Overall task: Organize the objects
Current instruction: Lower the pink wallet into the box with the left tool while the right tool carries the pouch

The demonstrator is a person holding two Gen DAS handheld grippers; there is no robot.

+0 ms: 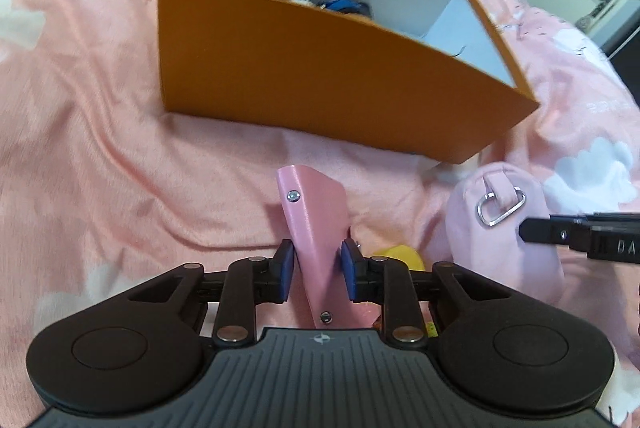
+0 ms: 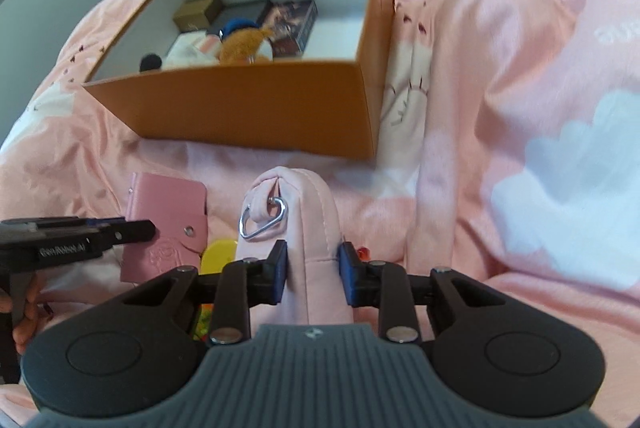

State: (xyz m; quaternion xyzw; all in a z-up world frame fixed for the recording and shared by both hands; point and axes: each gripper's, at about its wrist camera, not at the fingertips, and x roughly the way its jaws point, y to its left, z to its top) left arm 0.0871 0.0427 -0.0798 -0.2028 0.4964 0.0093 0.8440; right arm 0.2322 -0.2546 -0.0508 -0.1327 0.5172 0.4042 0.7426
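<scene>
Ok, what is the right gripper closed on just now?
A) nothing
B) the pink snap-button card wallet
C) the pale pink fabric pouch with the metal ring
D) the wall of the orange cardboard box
C: the right gripper has its blue pads pressed on both sides of the pale pink fabric pouch, while the pink snap-button card wallet sits in the left gripper, short of the orange cardboard box.

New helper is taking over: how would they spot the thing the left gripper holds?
Find the orange box on the pink bedding. In front of it, the left gripper pinches a pink wallet. Unlike the pale pouch beside it, it is flat with a snap.
</scene>
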